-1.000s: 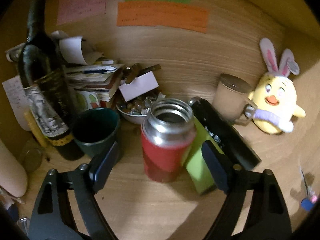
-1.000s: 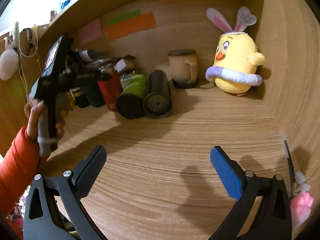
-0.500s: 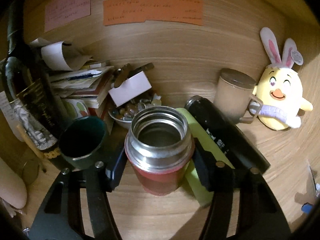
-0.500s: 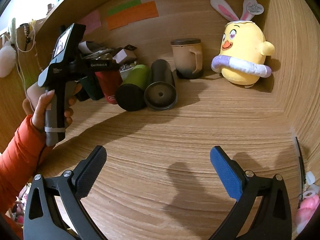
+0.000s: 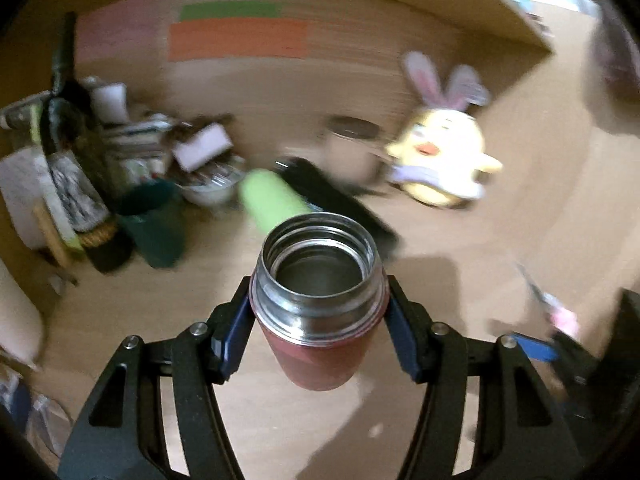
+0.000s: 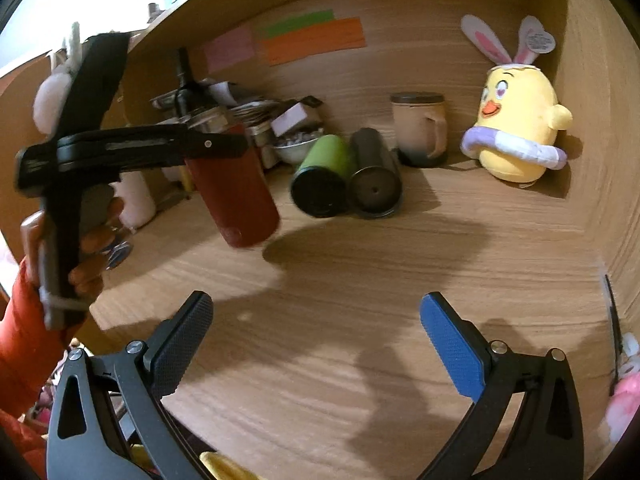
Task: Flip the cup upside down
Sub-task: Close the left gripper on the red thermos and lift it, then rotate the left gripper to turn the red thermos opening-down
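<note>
Clamping just below the steel rim, the red cup (image 5: 320, 312) is held off the desk (image 6: 360, 280) by the left gripper (image 5: 318, 332) w/ clearance for inversion; right gripper (image 6: 316, 340) is kept wide open, empty.

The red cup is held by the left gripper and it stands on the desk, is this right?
Not quite. The left gripper does hold the red cup, but the cup is lifted off the desk and tilted; the right wrist view shows its shadow below it.
</note>
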The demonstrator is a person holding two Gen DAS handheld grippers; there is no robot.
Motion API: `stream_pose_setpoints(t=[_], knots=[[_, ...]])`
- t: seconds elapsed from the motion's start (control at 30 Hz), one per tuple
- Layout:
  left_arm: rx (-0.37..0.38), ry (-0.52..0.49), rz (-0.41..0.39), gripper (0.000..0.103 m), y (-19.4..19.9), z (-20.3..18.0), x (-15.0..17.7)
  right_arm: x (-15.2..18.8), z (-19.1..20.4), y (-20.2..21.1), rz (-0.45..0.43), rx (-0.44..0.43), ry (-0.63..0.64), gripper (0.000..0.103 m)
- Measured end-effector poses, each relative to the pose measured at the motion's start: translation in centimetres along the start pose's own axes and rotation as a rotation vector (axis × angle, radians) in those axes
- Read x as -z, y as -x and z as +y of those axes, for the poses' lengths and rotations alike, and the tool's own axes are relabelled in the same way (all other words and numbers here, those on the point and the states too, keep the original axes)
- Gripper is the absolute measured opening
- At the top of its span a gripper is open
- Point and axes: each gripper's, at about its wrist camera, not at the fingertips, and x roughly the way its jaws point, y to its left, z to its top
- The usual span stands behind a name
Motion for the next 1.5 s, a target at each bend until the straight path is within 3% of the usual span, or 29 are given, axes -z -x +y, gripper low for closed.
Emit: stream_pose_setpoints(t=[0.27, 0.37, 0.43, 0.57, 0.73, 1.0, 1.17, 1.5], knots=[[0.252, 0.019, 0.118, 0.061, 2.1, -3.4, 3.2, 2.0, 2.1, 0.0, 0.028, -0.037, 0.04, 0.103], [0.305, 0.04, 0.155, 0.061, 2.0, -3.9, 4.0, 2.6, 2.5, -0.1, 0.02, -0.042, 0.054, 0.102], [0.315, 0.045, 0.153, 0.061, 2.2, -4.0, 4.2, 2.7, 2.7, -0.3, 0.017, -0.045, 0.067, 0.096], [0.323, 0.063, 0.149, 0.061, 2.1, -3.4, 4.1, 2.8, 3.3, -0.8, 0.034, -0.064, 0.092, 0.067], [0.345, 0.111, 0.131, 0.061, 1.5, -1.9, 4.2, 2.9, 4.0, -0.9, 0.005, -0.05, 0.115, 0.063], [0.296, 0.102, 0.12, 0.069, 0.4, -0.9, 4.6, 2.9, 5.0, -0.7, -0.035, -0.058, 0.141, 0.059], [0.155, 0.046, 0.114, 0.079, -0.4, -1.0, 5.1, 2.9, 4.7, -0.9, -0.029, -0.047, 0.139, 0.059], [0.065, -0.065, 0.058, 0.082, 0.7, -2.2, 5.4, 3.0, 4.7, -0.3, -0.058, -0.035, 0.157, 0.059]])
